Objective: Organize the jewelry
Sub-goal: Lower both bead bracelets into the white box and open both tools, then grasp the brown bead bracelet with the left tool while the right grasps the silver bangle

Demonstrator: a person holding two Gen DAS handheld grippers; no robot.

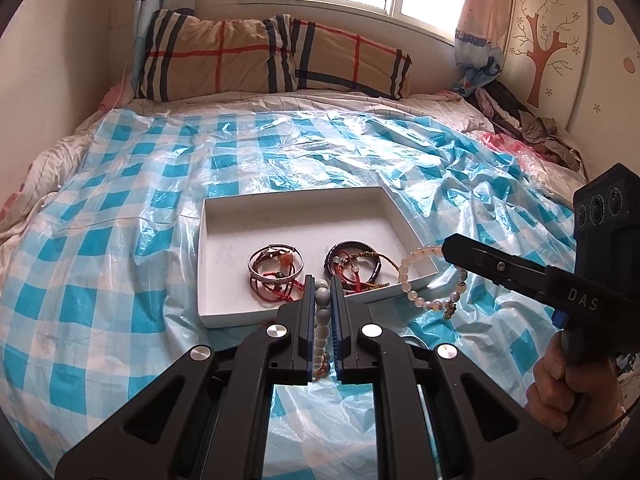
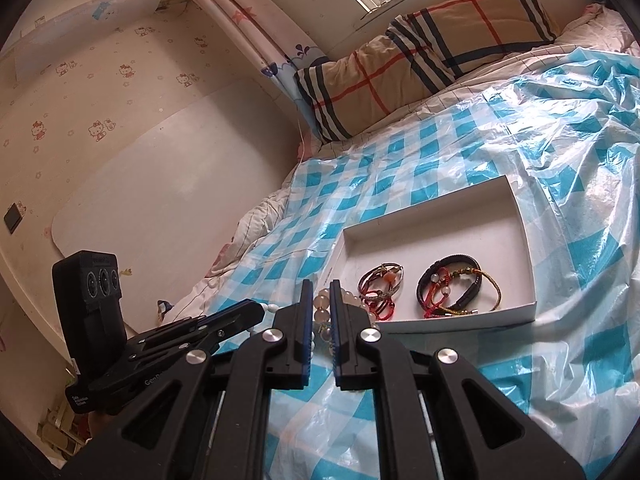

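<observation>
A white tray (image 1: 224,216) lies on the checked plastic sheet on the bed and holds two heaps of bracelets: a silver bangle with red cords (image 1: 275,270) and dark leather and cord bracelets (image 1: 354,266). My left gripper (image 1: 322,285) is shut on a grey-white bead bracelet (image 1: 323,308) just above the tray's near rim. My right gripper (image 2: 321,290) is shut on a pale pink bead bracelet (image 2: 320,314), which hangs at the tray's right corner in the left wrist view (image 1: 416,280). The tray (image 2: 524,236) also shows in the right wrist view.
A plaid pillow (image 1: 272,56) lies at the head of the bed under the window. Crumpled clothes (image 1: 532,128) sit at the far right. The blue-white plastic sheet (image 1: 120,208) covers the bed. A wall runs along the left side (image 2: 120,160).
</observation>
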